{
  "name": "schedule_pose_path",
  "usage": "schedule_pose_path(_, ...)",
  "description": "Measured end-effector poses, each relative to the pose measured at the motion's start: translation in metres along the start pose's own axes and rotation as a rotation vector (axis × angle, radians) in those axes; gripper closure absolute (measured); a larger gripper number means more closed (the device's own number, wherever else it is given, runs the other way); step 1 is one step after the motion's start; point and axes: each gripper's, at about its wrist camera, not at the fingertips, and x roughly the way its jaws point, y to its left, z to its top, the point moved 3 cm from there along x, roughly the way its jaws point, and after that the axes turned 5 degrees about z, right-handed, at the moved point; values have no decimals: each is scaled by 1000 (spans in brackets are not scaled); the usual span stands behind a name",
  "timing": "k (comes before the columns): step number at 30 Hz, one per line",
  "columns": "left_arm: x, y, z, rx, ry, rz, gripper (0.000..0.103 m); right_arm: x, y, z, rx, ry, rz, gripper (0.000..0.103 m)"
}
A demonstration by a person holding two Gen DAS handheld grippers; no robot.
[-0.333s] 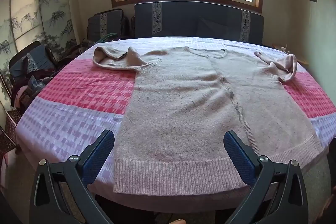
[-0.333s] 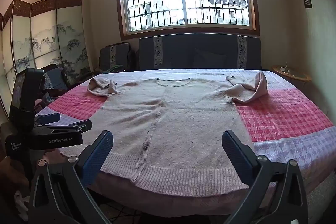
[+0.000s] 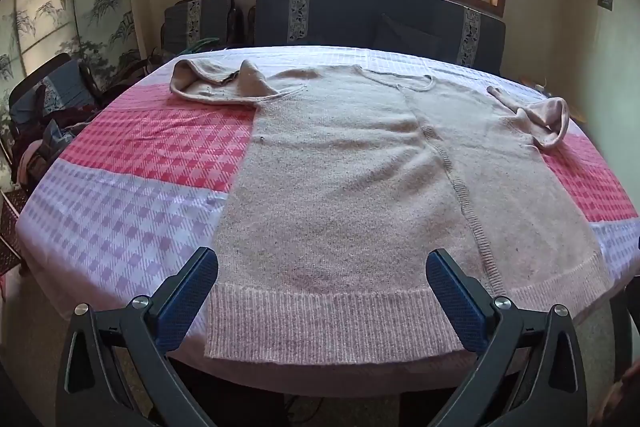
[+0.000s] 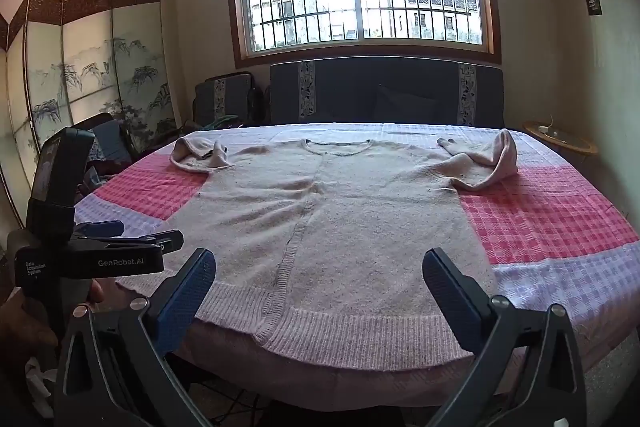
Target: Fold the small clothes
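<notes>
Sweater [image 3: 360, 187] lies flat, sleeves folded in; left gripper [image 3: 320, 301] and right gripper [image 4: 318, 299] gape wide, empty.

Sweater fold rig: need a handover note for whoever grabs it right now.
Left gripper: open, empty, hovering near the hem's left part.
Right gripper: open, empty, near the hem's right part.
Beige knit sweater: flat on the checkered cloth, hem toward you, neckline far. Left sleeve and right sleeve lie bunched at the shoulders.
Done: garment laid out.
Left: every fold; nothing is gripped yet.
</notes>
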Motion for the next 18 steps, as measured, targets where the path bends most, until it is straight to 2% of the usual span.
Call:
schedule_pose_path(6, 2, 1, 0, 16, -1, 23, 0, -2, 22, -2, 3, 15, 9, 0)
schedule_pose_path(18, 11, -8, 13, 50, 3, 59, 0, -1, 23, 10, 19, 25, 6, 0)
